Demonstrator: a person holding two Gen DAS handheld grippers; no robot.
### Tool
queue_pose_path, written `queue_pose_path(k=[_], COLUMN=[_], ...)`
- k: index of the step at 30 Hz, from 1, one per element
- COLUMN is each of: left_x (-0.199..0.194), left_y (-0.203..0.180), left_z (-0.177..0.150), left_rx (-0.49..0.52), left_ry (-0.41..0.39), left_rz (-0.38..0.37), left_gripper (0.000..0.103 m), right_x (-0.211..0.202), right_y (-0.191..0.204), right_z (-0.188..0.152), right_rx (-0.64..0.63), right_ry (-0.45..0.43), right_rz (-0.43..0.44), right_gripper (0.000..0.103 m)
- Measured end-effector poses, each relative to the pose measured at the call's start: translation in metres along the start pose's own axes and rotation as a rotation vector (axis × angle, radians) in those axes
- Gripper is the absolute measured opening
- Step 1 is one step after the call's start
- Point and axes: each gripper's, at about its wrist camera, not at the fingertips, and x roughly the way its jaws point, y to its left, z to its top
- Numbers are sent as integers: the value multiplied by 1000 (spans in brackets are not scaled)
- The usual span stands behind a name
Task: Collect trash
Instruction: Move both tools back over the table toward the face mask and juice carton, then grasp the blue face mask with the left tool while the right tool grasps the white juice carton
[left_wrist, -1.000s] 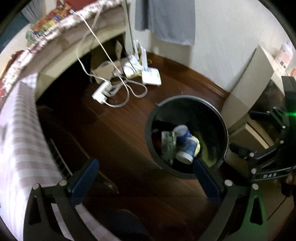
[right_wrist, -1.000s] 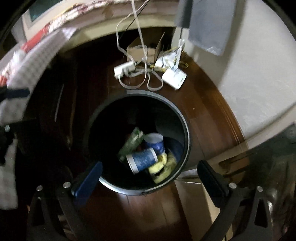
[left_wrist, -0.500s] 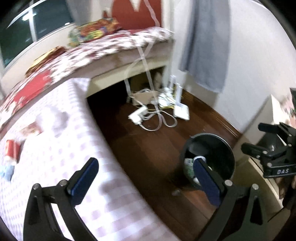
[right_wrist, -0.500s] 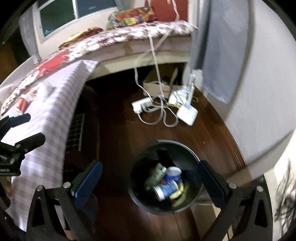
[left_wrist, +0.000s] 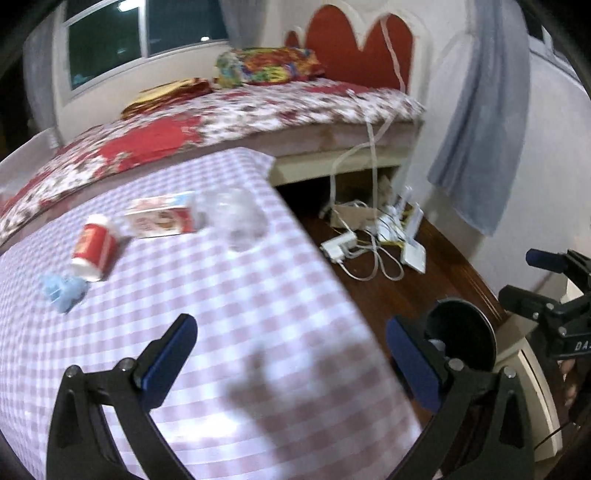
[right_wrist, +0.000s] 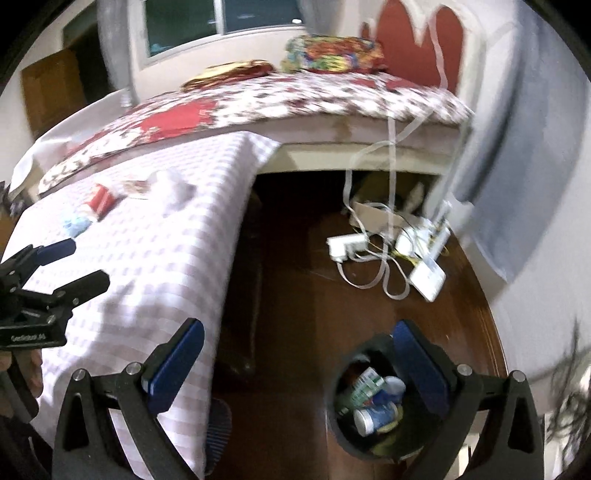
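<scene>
The left gripper has its jaws spread wide and empty, hovering above a surface covered by a pink-and-white checked cloth. The right gripper also has its jaws spread wide with nothing between them; it hangs over the dark wooden floor beside the edge of the surface.

On the cloth, well ahead of the left gripper, lies a group of trash. A red cup with a white rim lies on its side. Just beside it, nearer the camera, is a crumpled pale blue scrap. Behind the cup lies a flat carton in red and white, and next to that a crumpled piece of clear plastic, blurred.

On the floor to the right of the surface stands a round black bin. It holds a blue paper cup on its side, a green-and-white carton and something yellow too blurred to make out. In the right wrist view, the bin sits partly behind the gripper's right finger.

Farther back on the floor lie a white power strip, tangled white cables and a flat white box. Beyond is a bed with a red-and-white floral cover, and a red headboard. A grey cloth hangs on the wall to the right.
</scene>
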Motion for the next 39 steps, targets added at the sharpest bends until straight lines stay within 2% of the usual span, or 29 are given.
queue_pose_path(k=[5, 11, 15, 17, 24, 33, 39], left_x=[-13, -23, -29, -28, -8, 33, 57], left_y=[57, 136, 184, 203, 239, 268, 279], left_z=[-8, -23, -31, -32, -25, -14, -11], left_rx=[-76, -191, -280, -303, -284, -266, -252], left_ry=[-21, -24, -36, -32, -11, 43, 79], left_rz=[75, 174, 231, 243, 291, 291, 274], left_gripper=[102, 102, 102, 101, 95, 89, 88], right_x=[-1, 2, 15, 29, 68, 119, 162], right_y=[44, 105, 146, 159, 184, 215, 233], right_z=[33, 70, 90, 100, 125, 153, 173], right_rx=[-72, -192, -309, -319, -343, -421, -461], right_ry=[-24, -79, -66, -30, -11, 14, 46], right_rz=[90, 147, 125, 154, 161, 179, 188], right_gripper=[103, 103, 103, 103, 103, 103, 101])
